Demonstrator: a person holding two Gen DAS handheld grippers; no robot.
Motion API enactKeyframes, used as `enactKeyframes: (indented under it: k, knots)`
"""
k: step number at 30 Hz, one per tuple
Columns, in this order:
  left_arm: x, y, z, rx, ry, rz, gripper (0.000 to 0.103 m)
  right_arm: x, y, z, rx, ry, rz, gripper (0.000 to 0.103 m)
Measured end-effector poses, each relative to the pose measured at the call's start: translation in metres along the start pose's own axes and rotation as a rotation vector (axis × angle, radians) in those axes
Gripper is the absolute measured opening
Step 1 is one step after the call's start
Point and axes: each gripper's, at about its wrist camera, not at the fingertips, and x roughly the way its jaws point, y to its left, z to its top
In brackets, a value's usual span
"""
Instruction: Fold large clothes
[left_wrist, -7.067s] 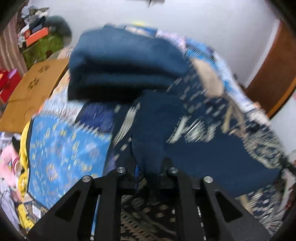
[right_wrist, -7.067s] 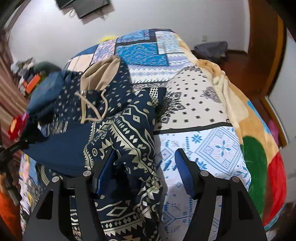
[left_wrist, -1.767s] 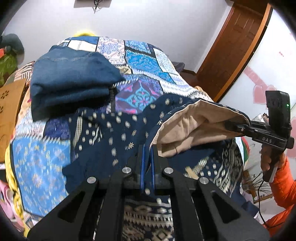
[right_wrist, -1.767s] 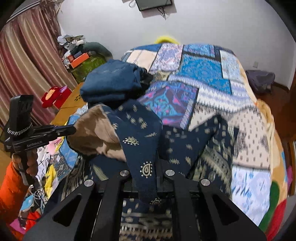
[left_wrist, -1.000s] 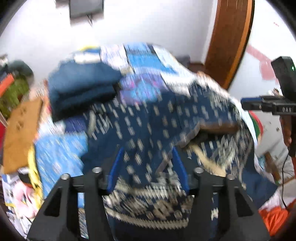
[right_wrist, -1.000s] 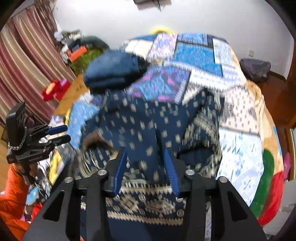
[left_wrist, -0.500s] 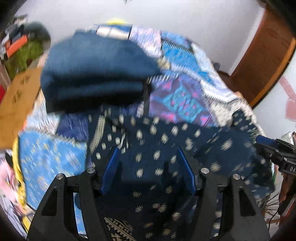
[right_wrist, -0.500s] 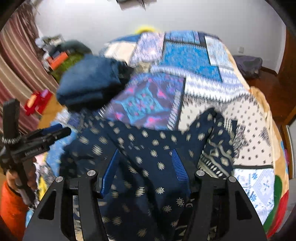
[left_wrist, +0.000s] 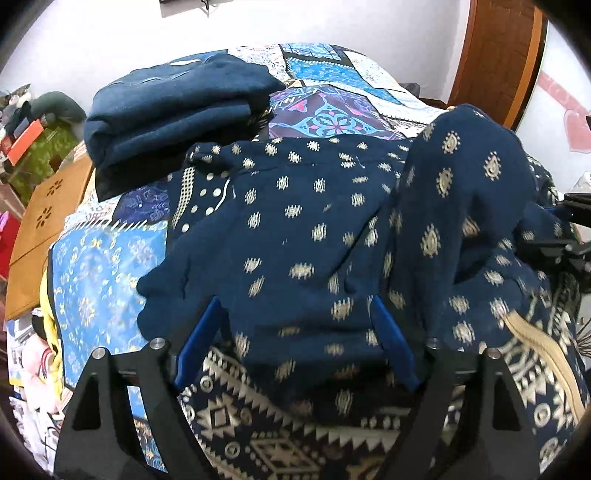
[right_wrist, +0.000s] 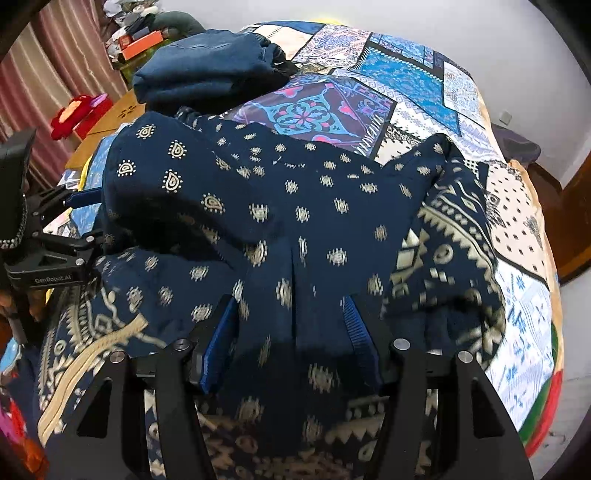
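**Laying the fold down on the bed**

The navy patterned garment (left_wrist: 306, 236) is lying across the middle of both views on the patchwork bed (right_wrist: 417, 77). The left hand-held gripper (left_wrist: 295, 343) is opening, cloth draping loosely between its fingers; the right hand-held gripper (right_wrist: 291, 339) is standing spread around a fold, not pinching. Best to withdraw cleanly, then flatten the raised hump before folding again.

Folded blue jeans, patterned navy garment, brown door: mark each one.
Folded blue jeans (left_wrist: 177, 107), left wrist view, top of the stack.
Patterned navy garment (right_wrist: 314, 206), right wrist view, its spread middle.
Brown door (left_wrist: 495, 55), left wrist view, wooden panel.
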Motion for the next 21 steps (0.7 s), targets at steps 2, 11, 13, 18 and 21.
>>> enactKeyframes:
  k: [2,11,13,18,21]
  knots:
    - [-0.007,0.005,0.0,0.0,0.021,-0.016,0.083,-0.005,-0.004,0.0,0.038,0.014,0.026,0.056]
    - [-0.046,0.073,0.02,-0.16,-0.077,0.03,0.09,-0.059,-0.044,0.009,0.2,-0.111,0.067,0.056]
    - [-0.04,0.094,0.022,-0.223,-0.066,0.048,0.09,-0.065,-0.058,0.013,0.246,-0.14,0.062,0.056]
    - [-0.003,0.135,0.01,-0.385,0.019,-0.03,0.09,-0.059,-0.093,0.013,0.372,-0.137,0.049,0.056]
    - [0.024,0.154,-0.005,-0.513,0.072,-0.174,0.089,-0.046,-0.108,0.006,0.458,-0.102,0.083,0.056]
